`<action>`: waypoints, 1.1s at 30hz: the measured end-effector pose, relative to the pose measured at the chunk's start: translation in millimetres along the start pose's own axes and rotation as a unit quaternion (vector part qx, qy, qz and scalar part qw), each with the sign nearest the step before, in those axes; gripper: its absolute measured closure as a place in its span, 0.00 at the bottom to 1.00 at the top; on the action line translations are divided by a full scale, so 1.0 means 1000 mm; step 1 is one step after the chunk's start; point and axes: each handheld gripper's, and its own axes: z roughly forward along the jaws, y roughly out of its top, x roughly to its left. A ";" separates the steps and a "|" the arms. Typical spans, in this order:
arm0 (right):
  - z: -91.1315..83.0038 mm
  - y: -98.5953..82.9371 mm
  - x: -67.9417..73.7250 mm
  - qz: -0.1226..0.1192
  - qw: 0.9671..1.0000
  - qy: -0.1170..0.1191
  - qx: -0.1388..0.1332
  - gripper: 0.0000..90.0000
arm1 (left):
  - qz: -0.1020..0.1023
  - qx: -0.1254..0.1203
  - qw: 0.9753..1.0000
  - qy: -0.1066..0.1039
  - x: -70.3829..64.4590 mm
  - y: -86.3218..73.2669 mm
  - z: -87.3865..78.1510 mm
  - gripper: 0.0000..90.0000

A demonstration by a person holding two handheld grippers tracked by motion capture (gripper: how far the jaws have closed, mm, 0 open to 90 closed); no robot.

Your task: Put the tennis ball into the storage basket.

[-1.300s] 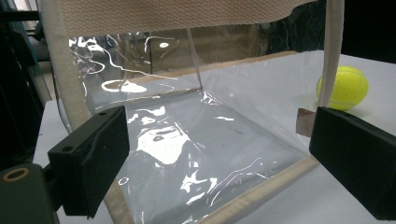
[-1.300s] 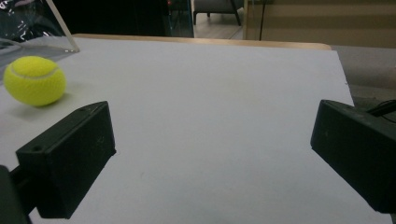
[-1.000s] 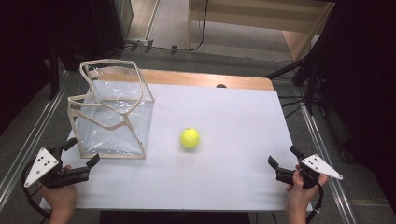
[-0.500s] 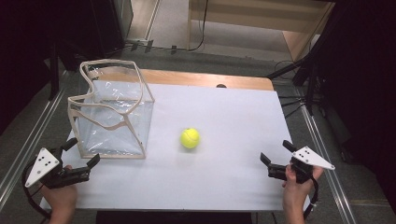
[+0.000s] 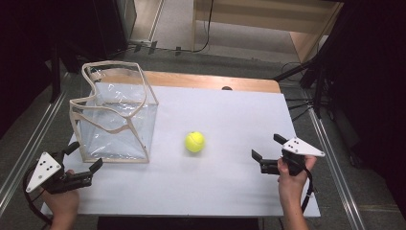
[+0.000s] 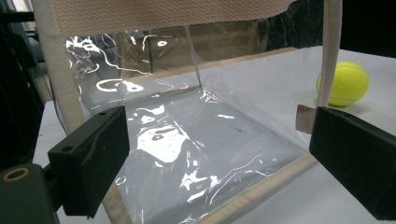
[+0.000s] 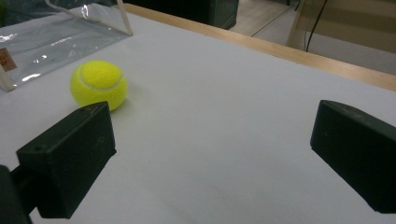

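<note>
A yellow tennis ball (image 5: 195, 142) lies near the middle of the white table (image 5: 225, 115); it also appears at the right of the left gripper view (image 6: 343, 83) and ahead-left in the right gripper view (image 7: 98, 84). A clear plastic bag with beige fabric edging (image 5: 115, 115) stands open-topped at the table's left. My left gripper (image 5: 85, 154) is open just in front of the bag's near side (image 6: 187, 140), holding nothing. My right gripper (image 5: 268, 146) is open at the table's right, jaws pointing toward the ball, well short of it.
The table's wooden far edge (image 5: 191, 80) runs behind the bag. Grey floor, cables and dark stands (image 5: 311, 76) surround the table. White surface lies bare between the ball and the right gripper (image 7: 219, 107).
The right gripper has moved left and forward across the table toward the ball. The left gripper, ball and bag have stayed put.
</note>
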 end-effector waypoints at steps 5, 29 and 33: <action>0.010 0.008 0.006 -0.005 1.000 0.014 0.007 0.00 | -0.001 -0.001 1.000 0.001 0.000 0.000 0.000 0.06; 0.055 0.041 0.027 -0.034 0.996 0.070 0.039 0.00 | 0.001 -0.002 1.000 0.003 0.000 0.000 0.000 0.06; 0.063 0.046 0.032 -0.040 0.995 0.080 0.044 0.00 | 0.000 -0.002 1.000 0.003 0.000 0.000 -0.001 0.06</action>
